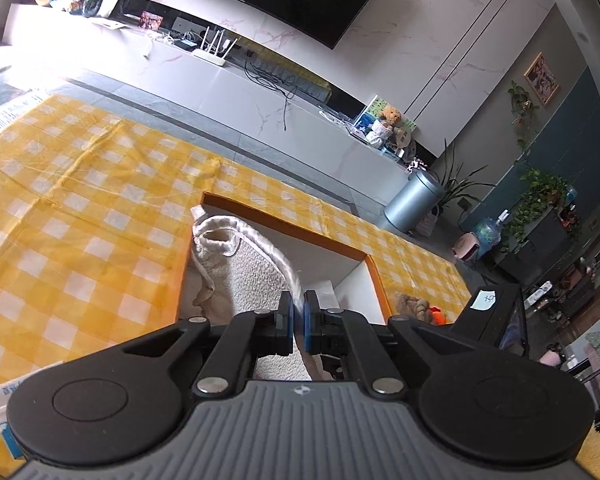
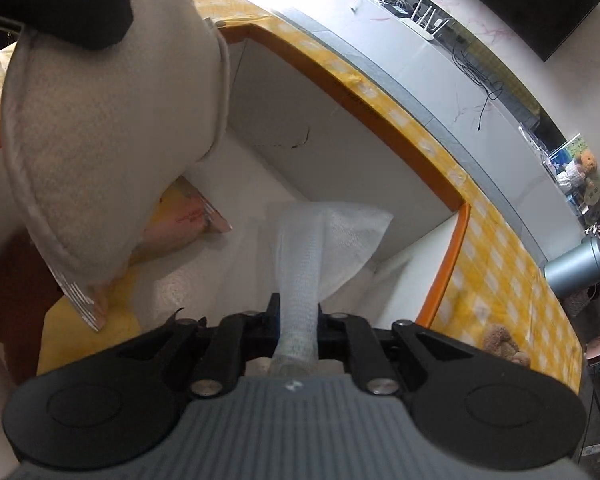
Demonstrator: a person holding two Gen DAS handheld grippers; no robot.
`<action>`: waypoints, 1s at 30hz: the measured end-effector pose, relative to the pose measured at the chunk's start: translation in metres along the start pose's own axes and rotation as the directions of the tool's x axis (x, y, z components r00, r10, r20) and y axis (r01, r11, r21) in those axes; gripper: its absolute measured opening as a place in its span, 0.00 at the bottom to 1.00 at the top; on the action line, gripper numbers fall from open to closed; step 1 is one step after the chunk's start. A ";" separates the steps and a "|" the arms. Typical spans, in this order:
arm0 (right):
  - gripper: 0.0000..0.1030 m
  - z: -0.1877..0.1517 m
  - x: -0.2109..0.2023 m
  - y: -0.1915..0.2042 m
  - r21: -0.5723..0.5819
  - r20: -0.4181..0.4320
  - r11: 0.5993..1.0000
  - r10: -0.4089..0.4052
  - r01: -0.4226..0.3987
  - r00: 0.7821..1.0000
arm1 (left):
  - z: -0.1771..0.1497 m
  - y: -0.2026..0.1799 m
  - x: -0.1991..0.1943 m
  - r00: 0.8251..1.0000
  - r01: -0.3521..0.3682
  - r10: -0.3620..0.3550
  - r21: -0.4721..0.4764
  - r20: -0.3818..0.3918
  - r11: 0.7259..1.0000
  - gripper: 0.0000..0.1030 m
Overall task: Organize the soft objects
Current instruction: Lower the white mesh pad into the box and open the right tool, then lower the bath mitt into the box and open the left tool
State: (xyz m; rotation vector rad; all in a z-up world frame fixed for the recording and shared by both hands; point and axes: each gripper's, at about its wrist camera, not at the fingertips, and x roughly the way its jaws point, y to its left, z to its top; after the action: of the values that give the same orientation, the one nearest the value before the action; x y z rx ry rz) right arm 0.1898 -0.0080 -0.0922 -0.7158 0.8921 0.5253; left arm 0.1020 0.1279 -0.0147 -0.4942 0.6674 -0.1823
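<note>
Over the box (image 2: 452, 240), right gripper (image 2: 298, 320) pinches mesh wrap (image 2: 332, 240), possibly gauze.

Yellow-and-white checked cloth (image 1: 80, 200) covers worktop around box. Open cardboard box (image 2: 444, 184): orange rim, white inner walls. Cream fleecy cushion with pale satin piping (image 1: 240, 264) inside box. Translucent white mesh-textured wrap (image 2: 320, 240) over box interior, beside cushion. Yellow packet with red print (image 2: 180, 216) on box floor under cushion. Brown plush toy (image 1: 412, 304) on checked cloth, just outside box rim. Black gripper arms, blue pads (image 1: 311, 320).
</note>
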 end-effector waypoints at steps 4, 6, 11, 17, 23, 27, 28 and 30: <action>0.15 -0.002 -0.007 -0.008 0.008 0.028 1.000 0.028 -0.029 0.999 | 0.001 0.000 -0.006 0.999 -0.013 0.012 0.021 0.034 1.000 0.05; 0.59 -0.004 -0.014 -0.018 0.071 0.070 0.997 0.023 -0.028 0.997 | 0.001 -0.003 -0.008 0.999 -0.017 0.015 0.044 0.051 0.999 0.05; 0.66 -0.008 -0.023 -0.026 0.132 0.152 0.990 0.018 -0.038 0.988 | 0.004 -0.012 -0.003 0.998 -0.027 0.023 0.082 0.055 0.996 0.05; 0.70 -0.027 -0.033 -0.032 0.188 0.270 0.977 0.046 -0.099 0.962 | 0.007 -0.034 0.015 0.997 -0.061 0.053 0.164 0.056 0.985 0.05; 0.75 -0.042 -0.062 -0.051 0.237 0.355 0.968 -0.003 -0.087 0.935 | 0.011 -0.067 0.056 0.998 0.030 -0.041 0.196 0.053 0.980 0.05; 0.75 -0.060 -0.075 -0.073 0.328 0.356 0.944 -0.084 -0.040 0.931 | -0.005 -0.054 0.092 0.990 0.081 -0.061 0.166 -0.124 0.983 0.05; 0.75 -0.063 -0.077 -0.077 0.348 0.351 0.937 -0.100 -0.031 0.931 | -0.009 -0.048 0.101 0.986 0.071 -0.046 0.158 -0.159 0.985 0.05; 0.75 -0.068 -0.079 -0.086 0.376 0.350 0.926 -0.114 -0.028 0.930 | -0.017 -0.041 0.116 0.973 0.053 -0.013 0.167 -0.232 0.984 0.05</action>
State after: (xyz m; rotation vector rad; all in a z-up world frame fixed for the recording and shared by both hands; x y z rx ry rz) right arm 0.1713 -0.1246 -0.0264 -0.2705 0.5967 0.4124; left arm 0.1811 0.0491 -0.0693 -0.3196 0.8624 -0.3301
